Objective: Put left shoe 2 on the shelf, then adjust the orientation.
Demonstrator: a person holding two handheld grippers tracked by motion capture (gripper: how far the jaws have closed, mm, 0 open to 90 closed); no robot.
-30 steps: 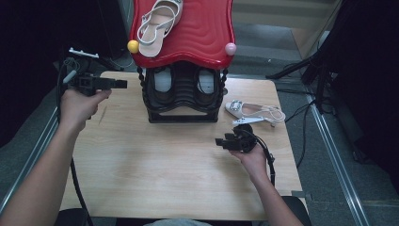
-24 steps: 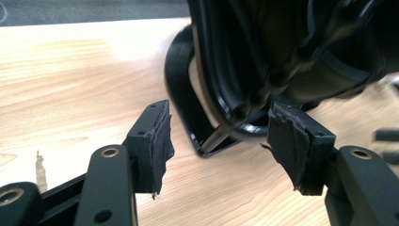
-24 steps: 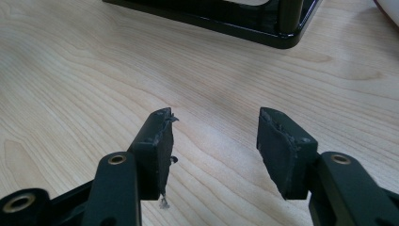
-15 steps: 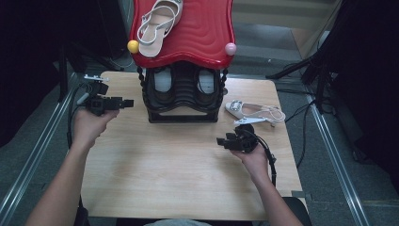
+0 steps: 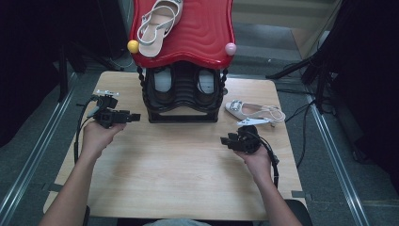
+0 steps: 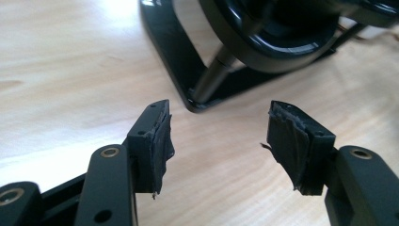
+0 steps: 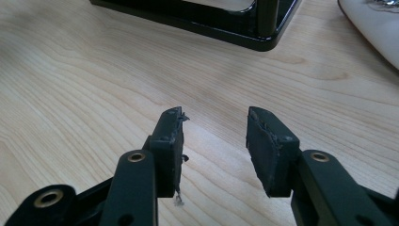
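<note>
My left claw hangs near the table's left edge, jaws apart and holding nothing, aimed at the left foot of the black rack. In the left gripper view the rack's base corner lies just ahead of my open jaws, not yet touched. My right claw rests low over the wood toward the right edge, jaws also apart and empty; in the right gripper view the rack's frame is ahead and the toe of a white sandal sits at the upper right.

As I judge it, the job is putting sandals on the rack, and it is about half done. One sandal already lies on the red top shelf, near its back left. Its mate is on the table, just right of the rack's base and just beyond my right claw. Two more shoes fill the lower shelf.

What is left: close my right claw on the sandal on the table, lift it, and set it beside the one on the red shelf.
</note>
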